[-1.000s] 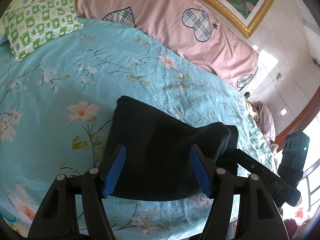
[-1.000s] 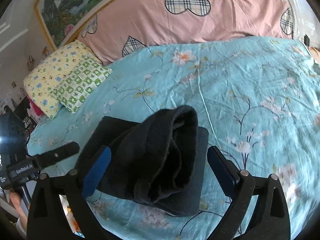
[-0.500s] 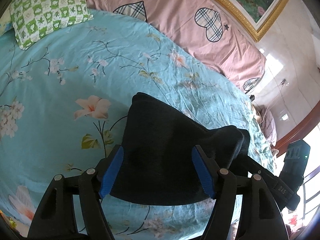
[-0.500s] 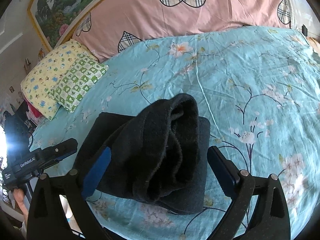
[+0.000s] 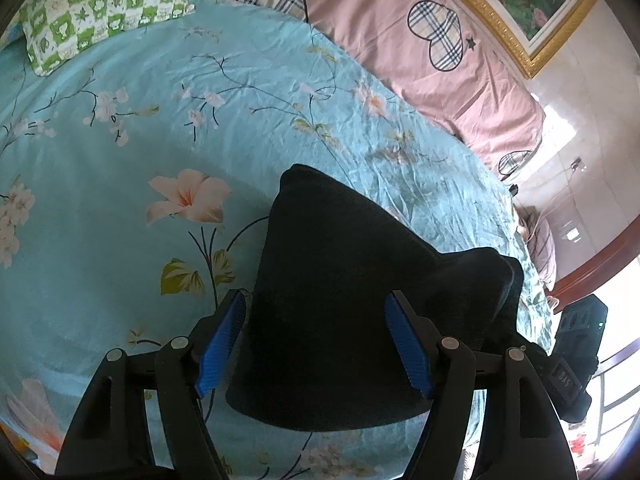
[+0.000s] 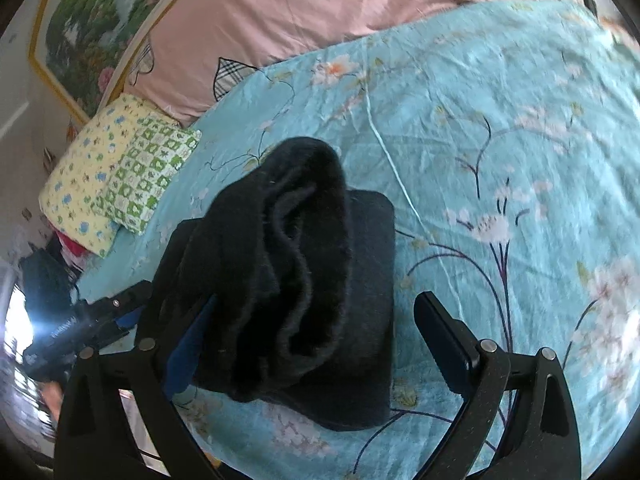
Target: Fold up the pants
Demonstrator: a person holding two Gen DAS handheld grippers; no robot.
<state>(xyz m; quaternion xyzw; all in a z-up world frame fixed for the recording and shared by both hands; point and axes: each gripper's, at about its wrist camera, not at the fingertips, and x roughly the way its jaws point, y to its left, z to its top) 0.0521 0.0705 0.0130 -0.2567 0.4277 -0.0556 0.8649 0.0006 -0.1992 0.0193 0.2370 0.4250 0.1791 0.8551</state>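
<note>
- Since the earlier frames both cameras have moved in: the black pants (image 5: 336,320) fill more of each view, and the bunched fold (image 6: 280,264) now covers the blue pad of the right tongs' left finger.
- The pants lie folded into a thick dark stack on the blue floral bed sheet (image 5: 120,160), near its front edge.
- The left tongs (image 5: 316,340) point forward and down over the stack, fingers apart, one on either side of the cloth, clamping nothing.
- The right tongs (image 6: 316,344) hover likewise, spread wide, the raised fold between their fingers.
- The writing on the far tool's body is too blurred to read in either view.
- Beyond lie a green checked pillow (image 5: 100,4), a pink quilt (image 5: 400,20) with plaid hearts, and a gold-framed painting (image 6: 88,36).
</note>
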